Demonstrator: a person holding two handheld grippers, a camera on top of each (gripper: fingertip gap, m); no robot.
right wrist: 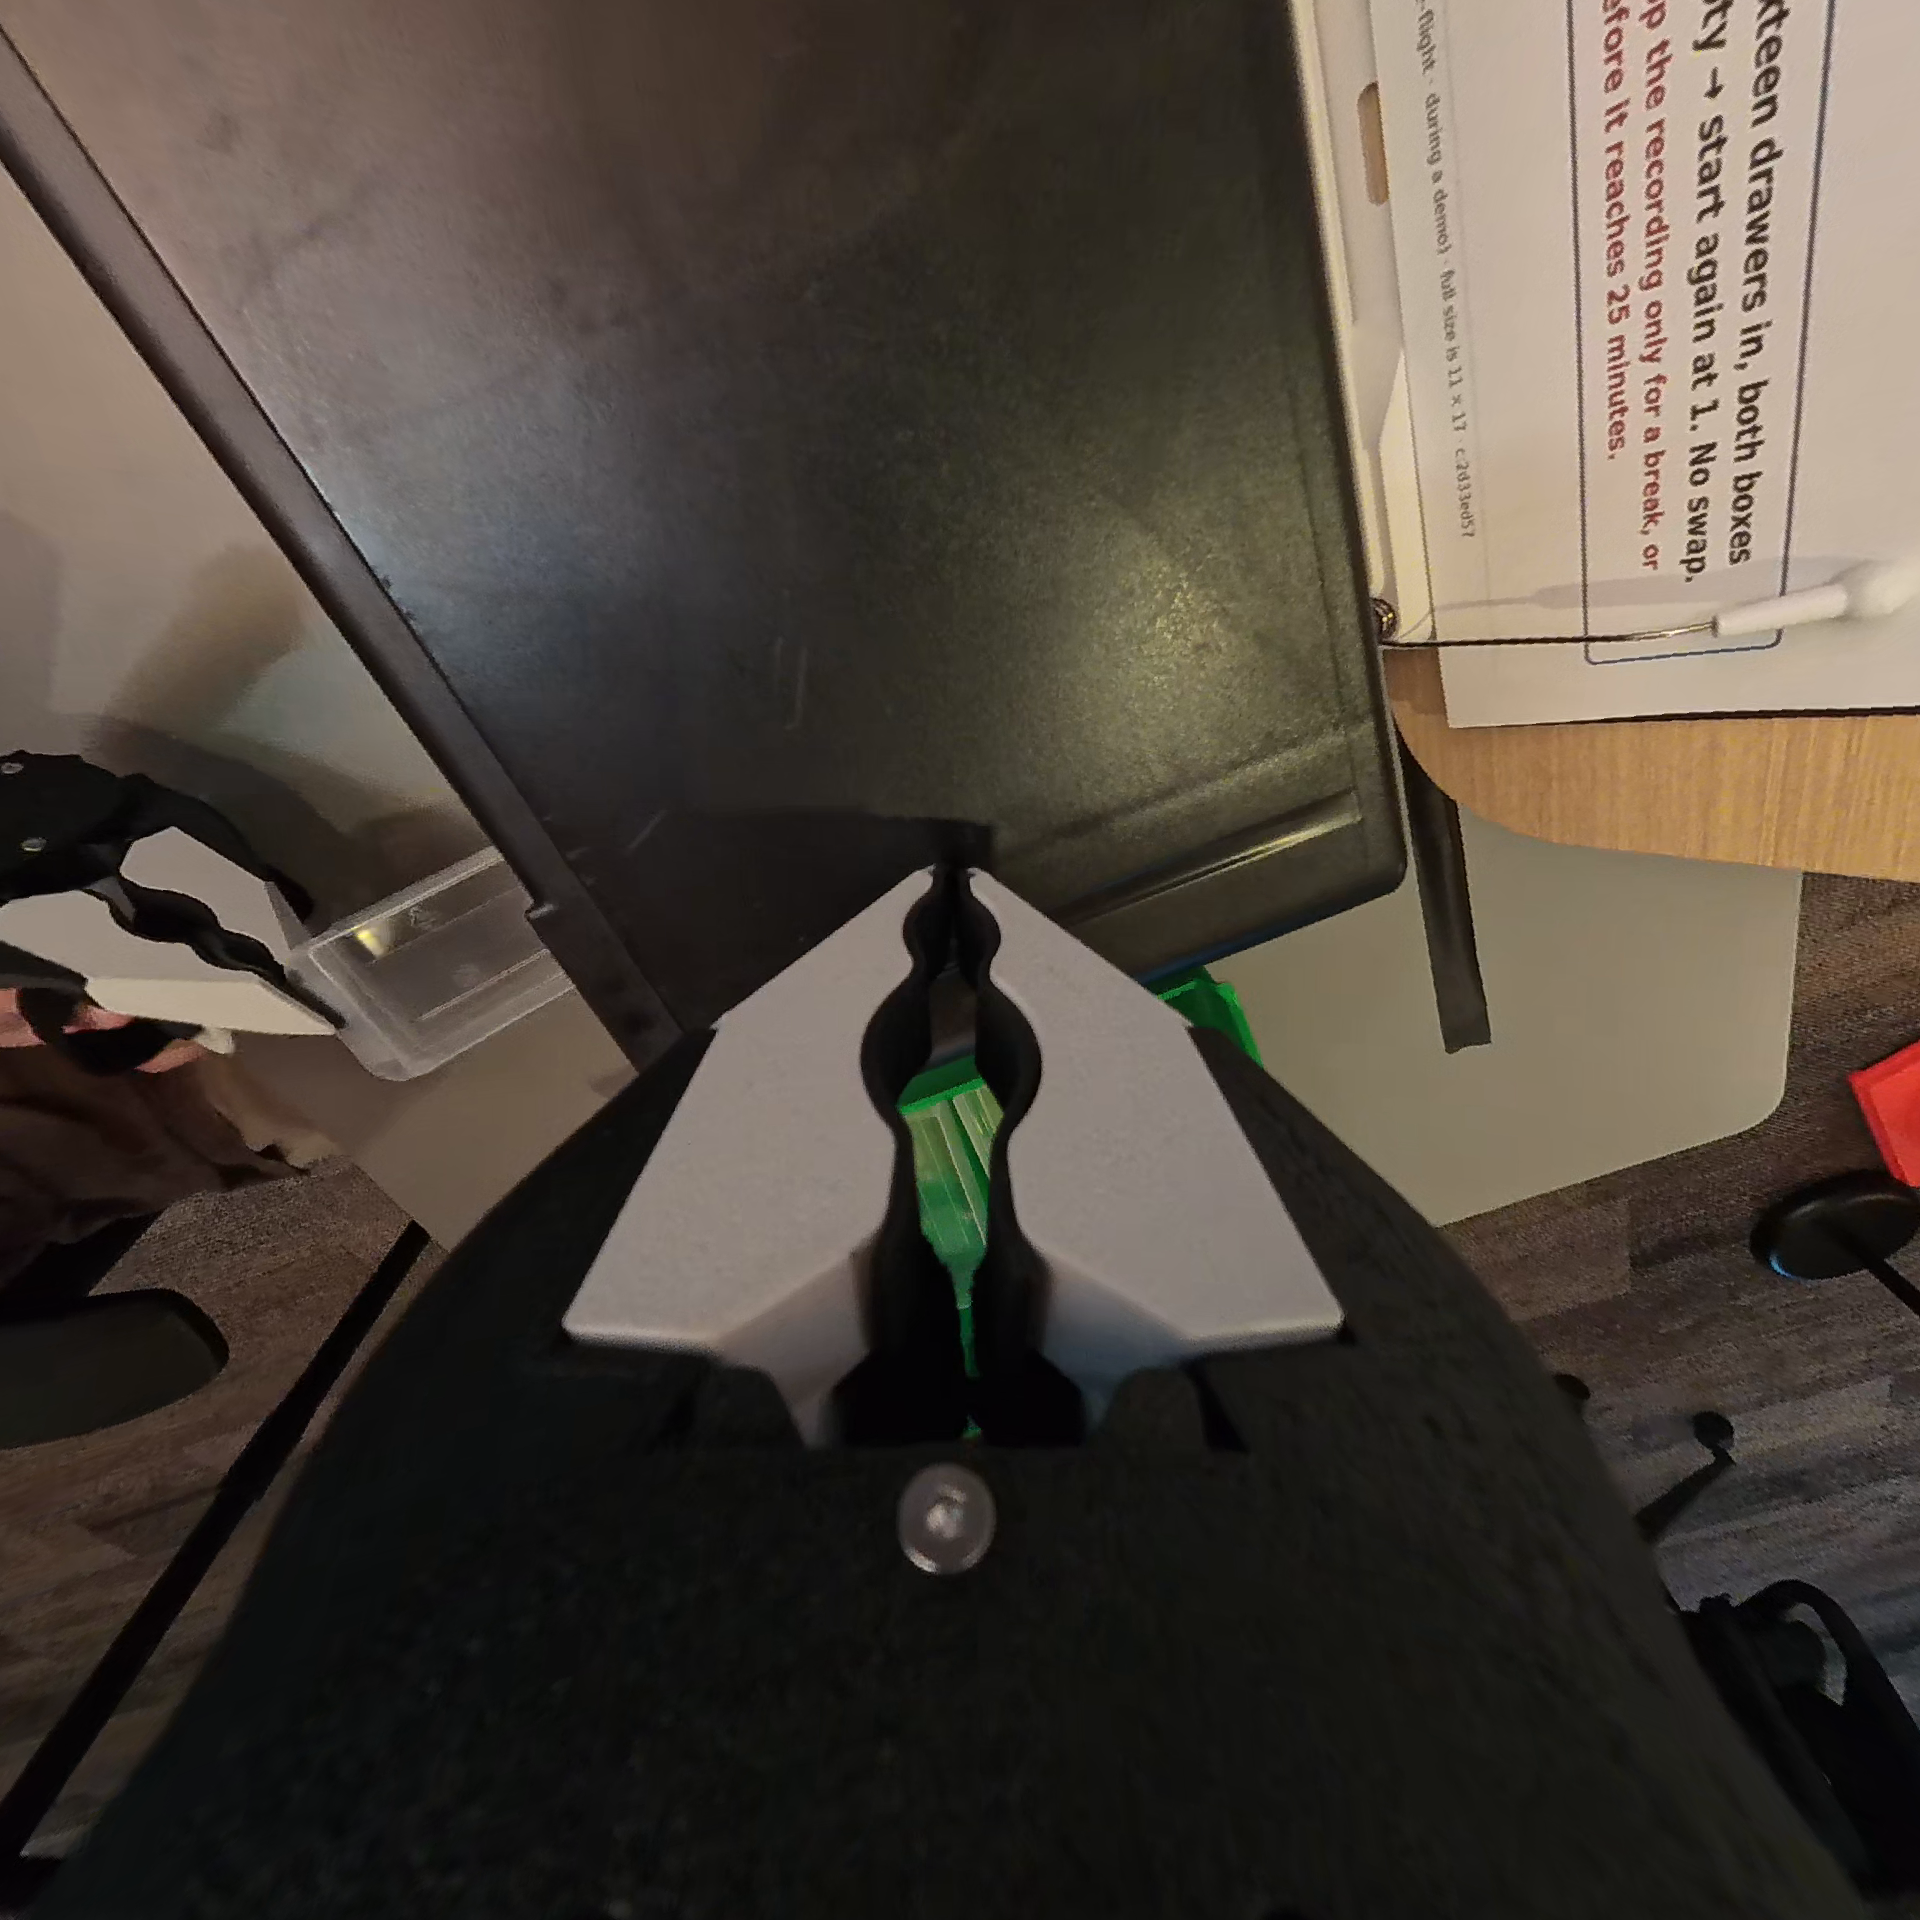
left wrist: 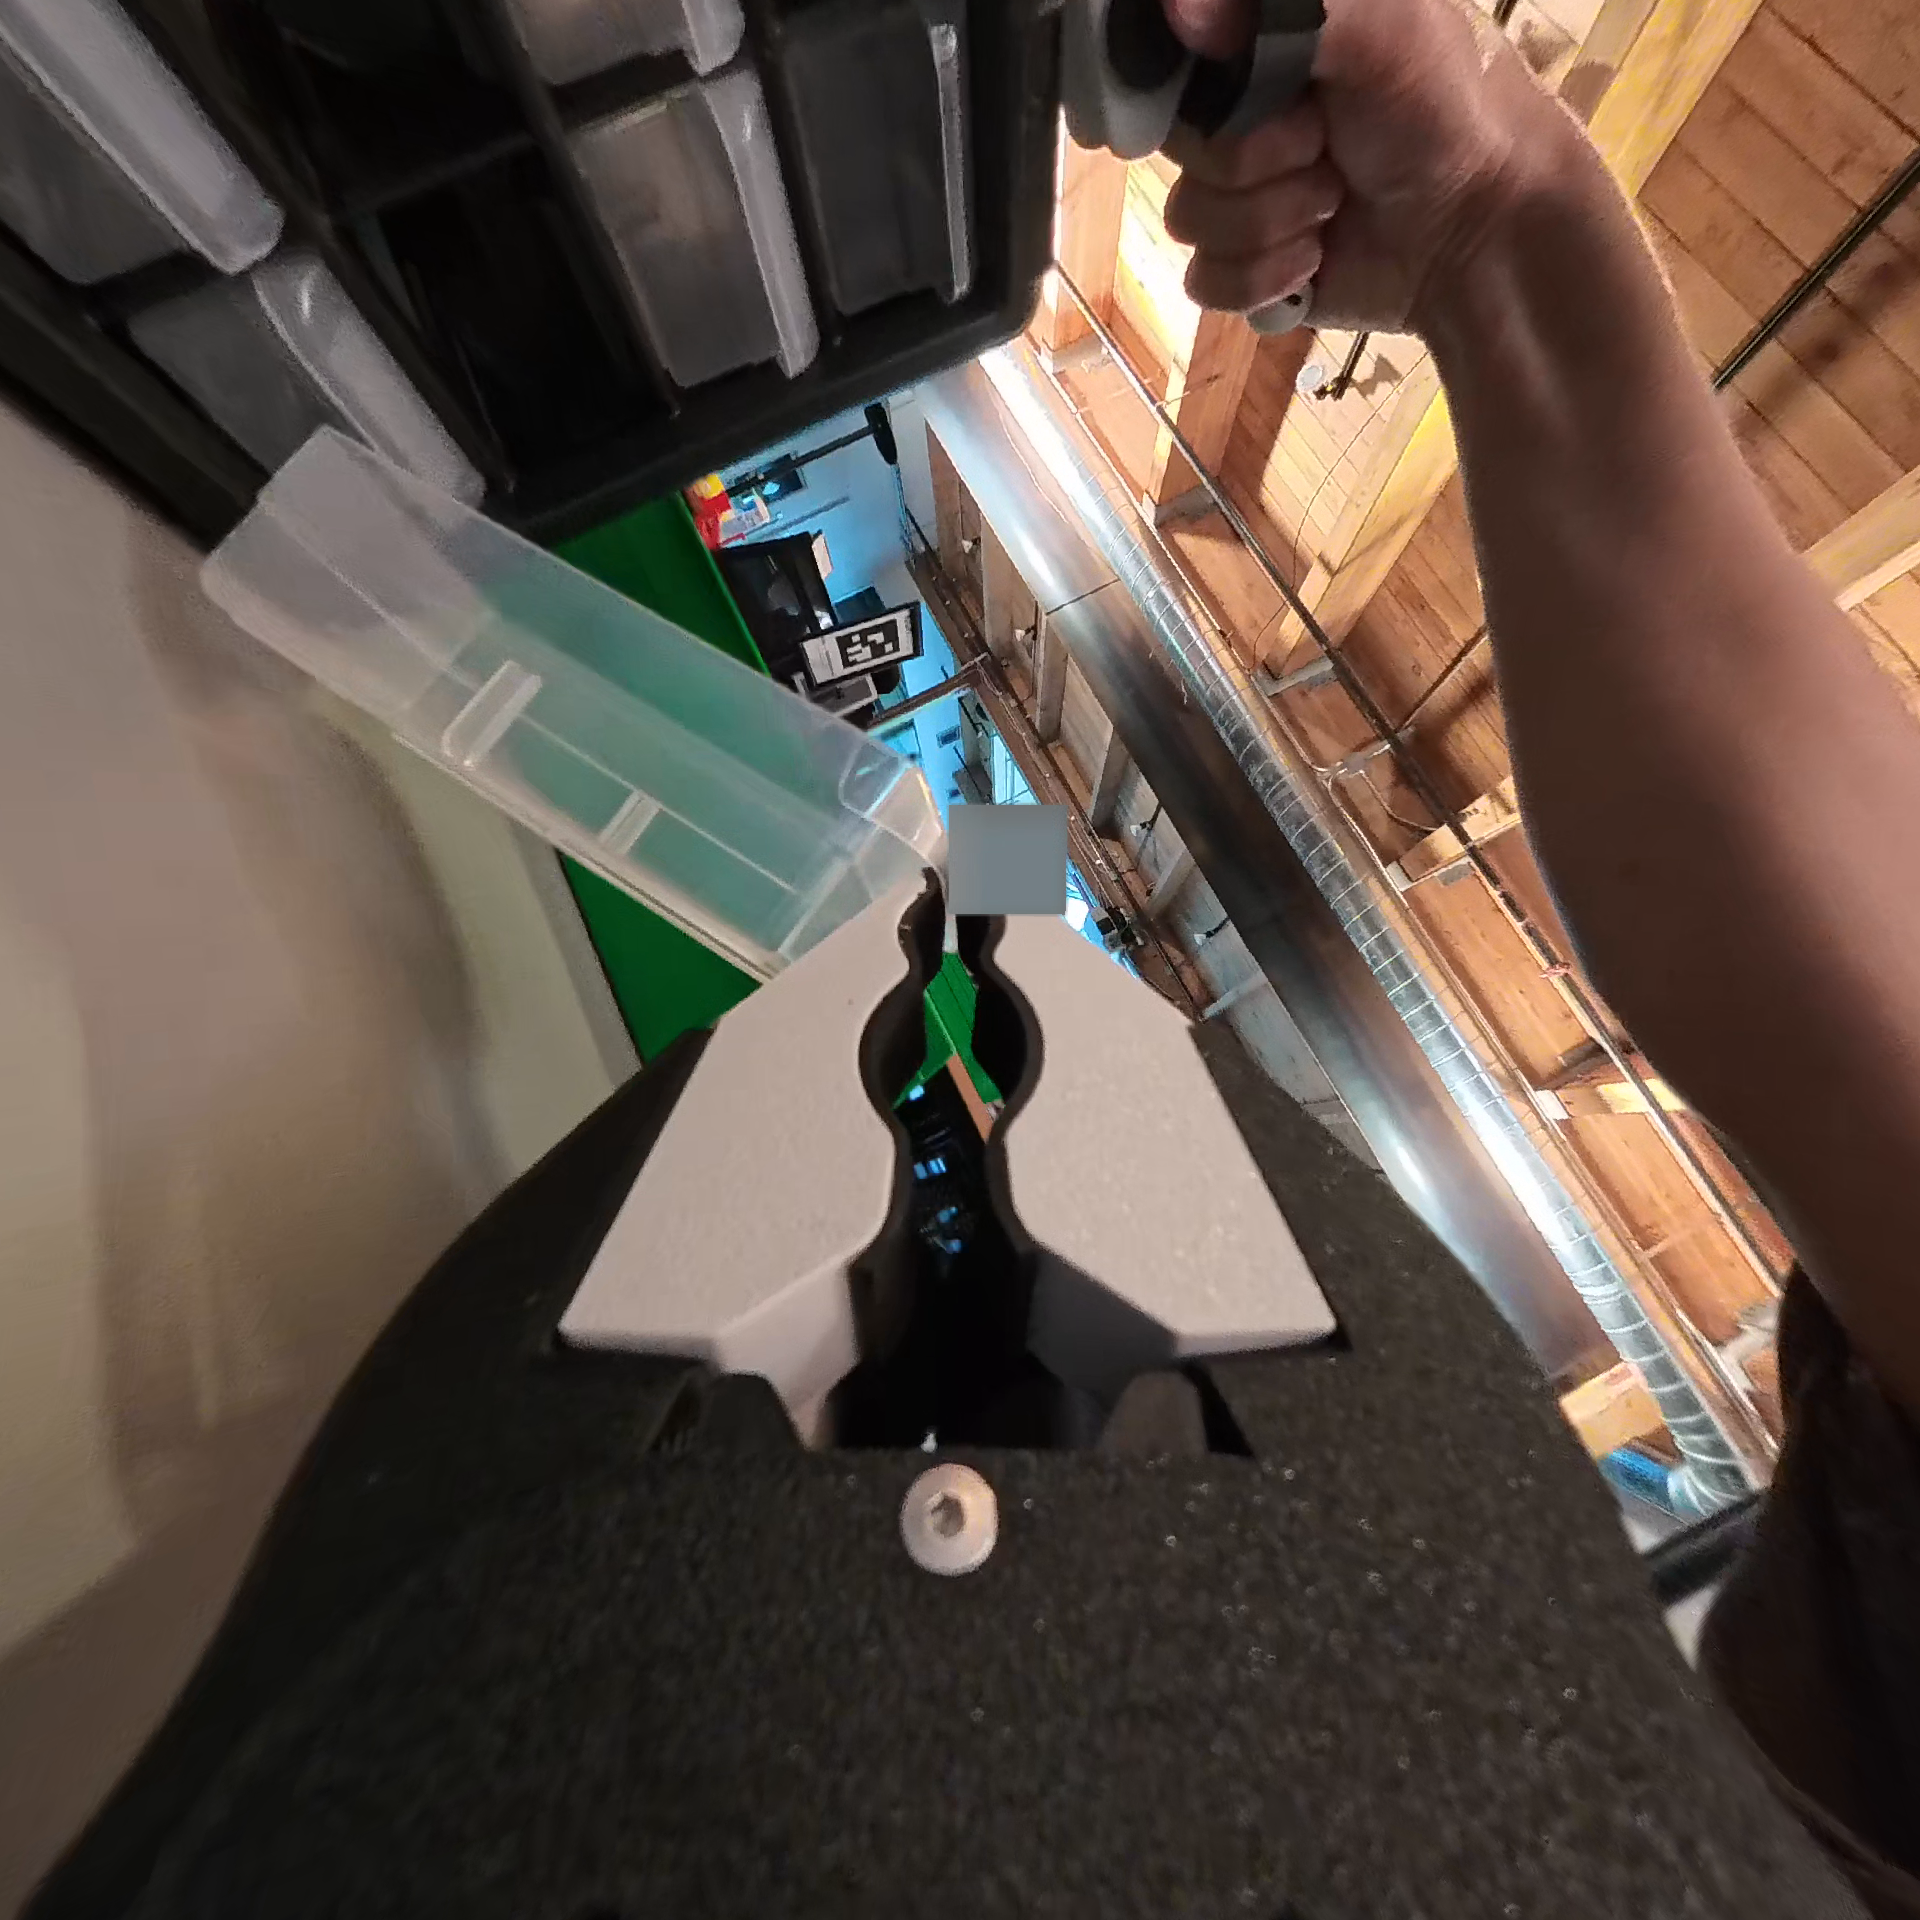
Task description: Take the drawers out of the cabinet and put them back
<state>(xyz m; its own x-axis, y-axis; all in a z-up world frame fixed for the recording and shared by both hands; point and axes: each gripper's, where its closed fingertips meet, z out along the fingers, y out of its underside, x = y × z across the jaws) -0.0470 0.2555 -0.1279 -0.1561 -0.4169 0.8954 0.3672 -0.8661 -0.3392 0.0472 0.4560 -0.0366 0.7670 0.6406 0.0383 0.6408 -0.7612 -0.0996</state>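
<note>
1. cabinet [left wrist: 644, 208], black, fills the top of the left wrist view; rows of frosted clear drawers sit in its slots, their fronts facing the camera at a slant.
2. one clear drawer [left wrist: 561, 707] is out of the cabinet, tilted, its far end near the cabinet's lower edge and its near corner at the tips of the left gripper [left wrist: 951, 914].
3. the left gripper's jaws stand nearly together at the tips, pinching the drawer's corner rim; the right wrist view shows the same grip from the side, left gripper [right wrist: 301, 977] on the clear drawer [right wrist: 436, 966] just beside the cabinet's edge.
4. the right gripper [right wrist: 951, 883] has its jaws pressed together on a thin black lip of the cabinet's dark side panel [right wrist: 831, 468].
5. a hand [left wrist: 1340, 177] grasps the right gripper's handle beside the cabinet in the left wrist view.
6. a green object [right wrist: 945, 1174] shows through the gap between the right gripper's fingers.
7. a printed sheet [right wrist: 1662, 364] lies beyond the cabinet on a wooden surface [right wrist: 1662, 779].
</note>
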